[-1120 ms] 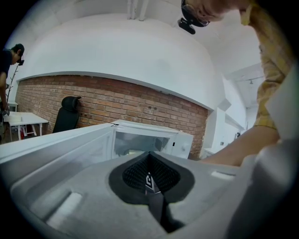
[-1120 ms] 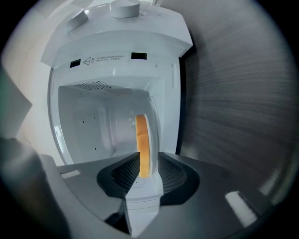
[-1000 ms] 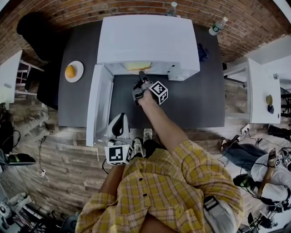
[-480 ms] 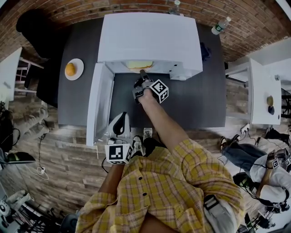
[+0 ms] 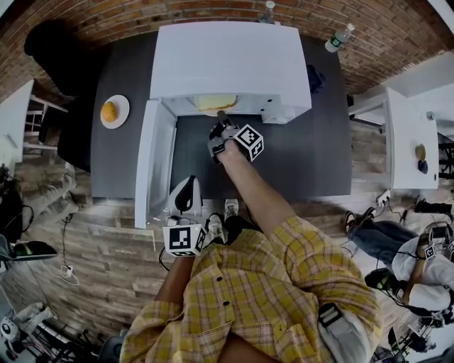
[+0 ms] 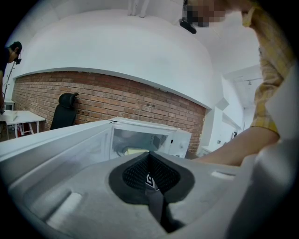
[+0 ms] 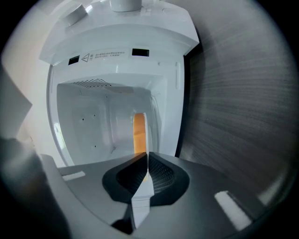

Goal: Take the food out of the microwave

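The white microwave (image 5: pixel 230 60) stands on the dark table (image 5: pixel 305 163) with its door (image 5: pixel 152 166) swung open to the left. Inside lies a white plate of yellow food (image 5: pixel 215 103), shown edge-on in the right gripper view (image 7: pixel 139 133). My right gripper (image 5: pixel 221 117) reaches into the microwave's mouth. Its jaws are closing, and the plate's white rim (image 7: pixel 142 186) sits pinched between the pads. My left gripper (image 5: pixel 189 186) hangs low beside the open door, near the table's front edge. It is shut on nothing (image 6: pixel 149 156) and points at the microwave (image 6: pixel 140 140).
A small plate with an orange (image 5: pixel 115 111) rests at the table's left end. Two water bottles (image 5: pixel 339 39) (image 5: pixel 267 13) stand behind the microwave. A black chair (image 5: pixel 50 49) is at the far left and a white side table (image 5: pixel 404 142) at the right.
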Motion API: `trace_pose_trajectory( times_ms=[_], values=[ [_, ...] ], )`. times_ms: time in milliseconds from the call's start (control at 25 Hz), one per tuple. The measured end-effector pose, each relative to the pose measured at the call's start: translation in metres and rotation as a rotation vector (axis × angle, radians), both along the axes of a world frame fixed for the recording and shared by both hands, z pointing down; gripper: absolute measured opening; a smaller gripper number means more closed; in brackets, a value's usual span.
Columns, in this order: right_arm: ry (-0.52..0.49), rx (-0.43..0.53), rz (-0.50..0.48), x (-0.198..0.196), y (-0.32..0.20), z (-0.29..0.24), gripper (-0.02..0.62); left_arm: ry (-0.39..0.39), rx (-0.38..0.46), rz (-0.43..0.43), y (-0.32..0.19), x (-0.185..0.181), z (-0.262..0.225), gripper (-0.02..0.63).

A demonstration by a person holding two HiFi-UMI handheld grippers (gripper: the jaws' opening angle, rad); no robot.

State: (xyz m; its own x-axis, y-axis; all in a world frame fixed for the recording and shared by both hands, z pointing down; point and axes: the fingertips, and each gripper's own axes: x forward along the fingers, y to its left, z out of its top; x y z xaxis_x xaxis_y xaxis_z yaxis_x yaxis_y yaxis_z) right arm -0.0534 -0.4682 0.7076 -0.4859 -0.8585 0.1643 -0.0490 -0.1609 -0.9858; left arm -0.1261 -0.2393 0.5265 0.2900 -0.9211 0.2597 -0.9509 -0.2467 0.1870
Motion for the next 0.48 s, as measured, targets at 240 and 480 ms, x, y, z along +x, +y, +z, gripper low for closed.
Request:
trace_pose_trajectory(
  times_ms=[240,480],
  values=[
    [-0.025,0.045,-0.037,0.005,0.012,-0.004,0.011,0.019,-0.008,0.014,0.004,0.003,0.003,0.002],
    [-0.032,0.060,-0.038,0.012,0.024,-0.015,0.011,0.032,-0.005,0.012,0.010,0.001,0.002,0.002]
  ],
)
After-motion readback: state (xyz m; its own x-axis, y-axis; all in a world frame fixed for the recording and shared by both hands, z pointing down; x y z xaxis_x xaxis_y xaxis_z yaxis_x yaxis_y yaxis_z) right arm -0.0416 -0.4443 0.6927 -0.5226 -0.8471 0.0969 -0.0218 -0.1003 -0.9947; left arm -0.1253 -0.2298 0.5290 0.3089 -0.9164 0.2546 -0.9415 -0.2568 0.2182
